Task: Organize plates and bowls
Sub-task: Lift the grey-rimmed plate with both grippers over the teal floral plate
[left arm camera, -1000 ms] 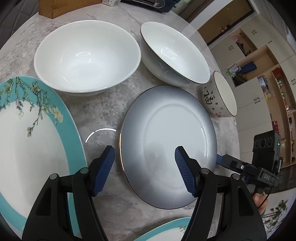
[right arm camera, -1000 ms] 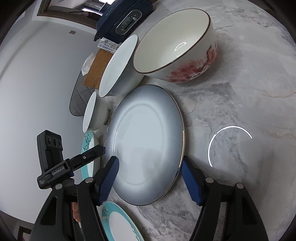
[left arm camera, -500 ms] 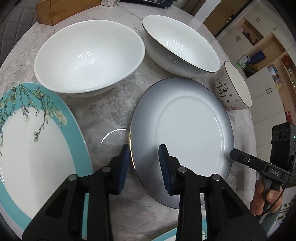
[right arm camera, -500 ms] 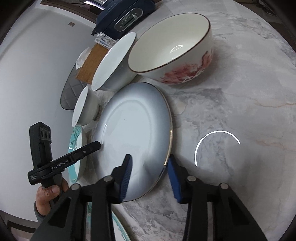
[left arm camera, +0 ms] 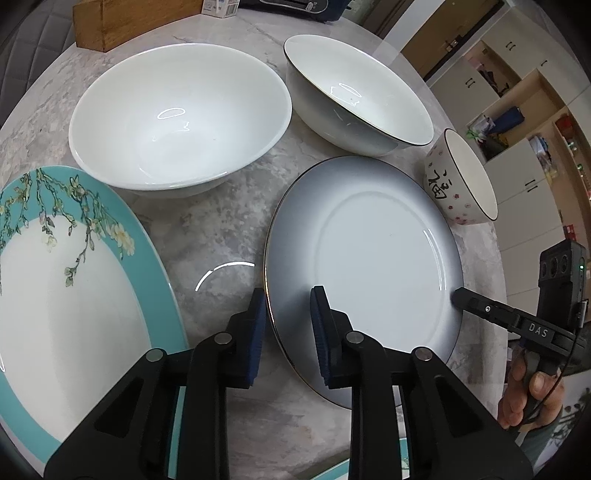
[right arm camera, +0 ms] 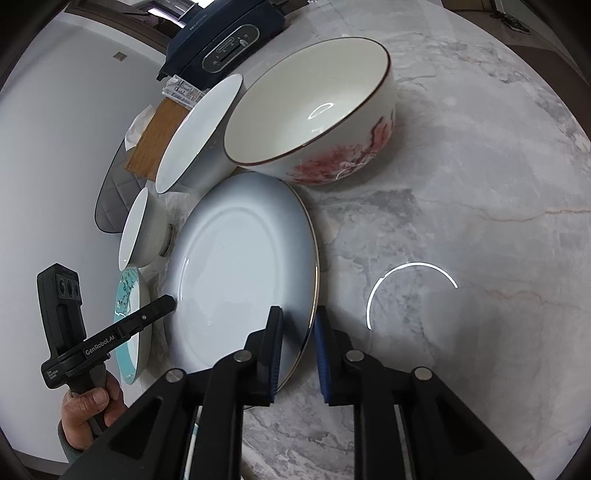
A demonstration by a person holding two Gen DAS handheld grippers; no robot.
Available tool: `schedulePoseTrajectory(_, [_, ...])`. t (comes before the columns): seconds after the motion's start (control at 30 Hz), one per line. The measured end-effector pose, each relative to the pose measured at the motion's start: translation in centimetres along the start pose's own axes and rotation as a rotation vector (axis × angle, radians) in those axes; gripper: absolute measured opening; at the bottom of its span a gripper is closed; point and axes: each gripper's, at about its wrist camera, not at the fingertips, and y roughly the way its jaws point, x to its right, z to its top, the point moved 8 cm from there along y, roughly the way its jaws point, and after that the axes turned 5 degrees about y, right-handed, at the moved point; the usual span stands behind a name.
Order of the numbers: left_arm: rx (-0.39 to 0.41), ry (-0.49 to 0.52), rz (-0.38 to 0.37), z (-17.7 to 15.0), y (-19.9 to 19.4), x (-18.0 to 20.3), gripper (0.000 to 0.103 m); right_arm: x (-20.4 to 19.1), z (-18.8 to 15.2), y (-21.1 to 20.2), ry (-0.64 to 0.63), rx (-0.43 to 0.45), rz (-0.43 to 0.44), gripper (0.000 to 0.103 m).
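A grey plate (left arm camera: 369, 258) (right arm camera: 240, 258) with a thin gold rim lies on the marble table. My left gripper (left arm camera: 288, 321) has its jaws closing over the plate's left rim, one blue pad outside the rim and the other on the plate's face. On the opposite rim my right gripper (right arm camera: 298, 332) is closing the same way, and the rim sits between its pads. Behind the plate stand a white bowl (left arm camera: 177, 118), a grey bowl (left arm camera: 354, 96) and a small blossom bowl (left arm camera: 461, 184). A teal flowered plate (left arm camera: 55, 295) lies to the left.
A wooden box (left arm camera: 122, 18) and a dark appliance (right arm camera: 221, 48) stand at the table's far edge. A second teal plate's rim (left arm camera: 332, 472) shows at the bottom. Bare marble (right arm camera: 461, 184) stretches to the right of the grey plate. A person's hand (right arm camera: 92, 402) holds the left gripper.
Both grippers' jaws have come in from wide apart to narrow over the grey plate's opposite rims. The hands have hardly shifted.
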Motion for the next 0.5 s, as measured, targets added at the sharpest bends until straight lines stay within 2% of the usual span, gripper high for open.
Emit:
schedulePoseTrajectory(0.3, [0.005, -0.011, -0.055, -0.6, -0.3, 0.4, 0.018, 0.3, -0.1, -0.3, 0.008, 0.021, -0.004, 0.018])
schedulePoseTrajectory(0.5, [0.022, -0.001, -0.060, -1.2, -0.7, 1.1, 0.018, 0.0, -0.8, -0.8, 0.001, 0.022, 0.001, 0.018])
